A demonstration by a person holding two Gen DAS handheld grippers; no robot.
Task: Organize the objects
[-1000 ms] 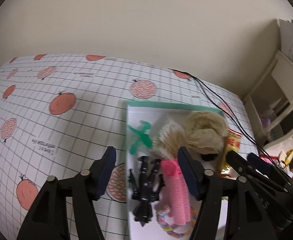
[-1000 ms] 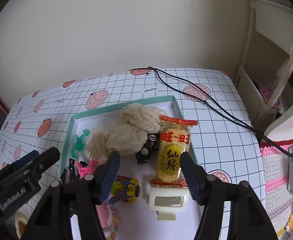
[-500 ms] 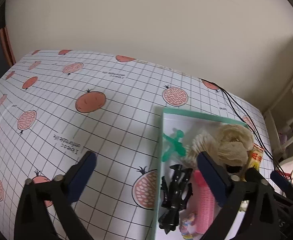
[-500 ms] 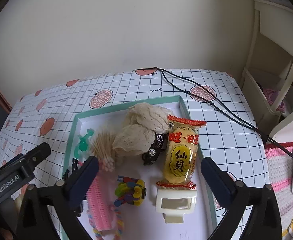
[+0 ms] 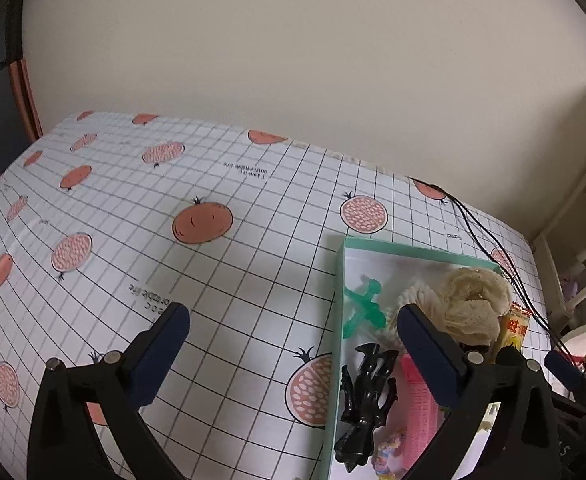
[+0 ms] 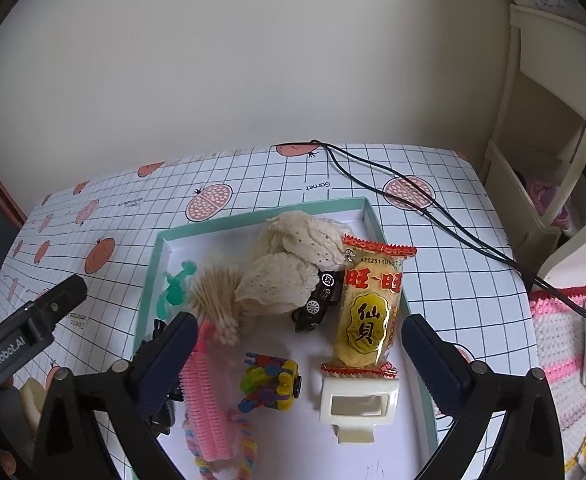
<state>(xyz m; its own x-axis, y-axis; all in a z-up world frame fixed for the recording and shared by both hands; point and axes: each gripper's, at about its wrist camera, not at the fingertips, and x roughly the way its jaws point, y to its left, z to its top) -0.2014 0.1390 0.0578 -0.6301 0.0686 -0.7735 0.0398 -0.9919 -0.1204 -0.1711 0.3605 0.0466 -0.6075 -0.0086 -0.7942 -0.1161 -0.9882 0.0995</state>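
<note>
A teal-rimmed white tray (image 6: 153, 264) (image 5: 339, 280) holds a yellow rice-cracker packet (image 6: 369, 312), cream lace cloths (image 6: 289, 264) (image 5: 473, 304), a bundle of cotton swabs (image 6: 217, 300), a black toy car (image 6: 319, 304), a green plastic piece (image 6: 175, 292) (image 5: 363, 308), a pink roller (image 6: 205, 396) (image 5: 417, 400), a colourful block toy (image 6: 271, 382), a cream clip (image 6: 359, 404) and a black clip (image 5: 367, 396). My right gripper (image 6: 299, 356) hangs open above the tray's near half, holding nothing. My left gripper (image 5: 293, 344) is open over the tray's left rim and the tablecloth, empty.
The table wears a grid cloth printed with pomegranates (image 5: 203, 222). Black cables (image 6: 433, 208) run across its far right corner. A cream shelf unit (image 6: 541, 128) stands to the right, and a pink-and-white knitted piece (image 6: 557, 344) lies past the table's right edge.
Both grippers opened wide from a narrower gap and drew back from the tray. The left one swung left, showing more bare tablecloth.
</note>
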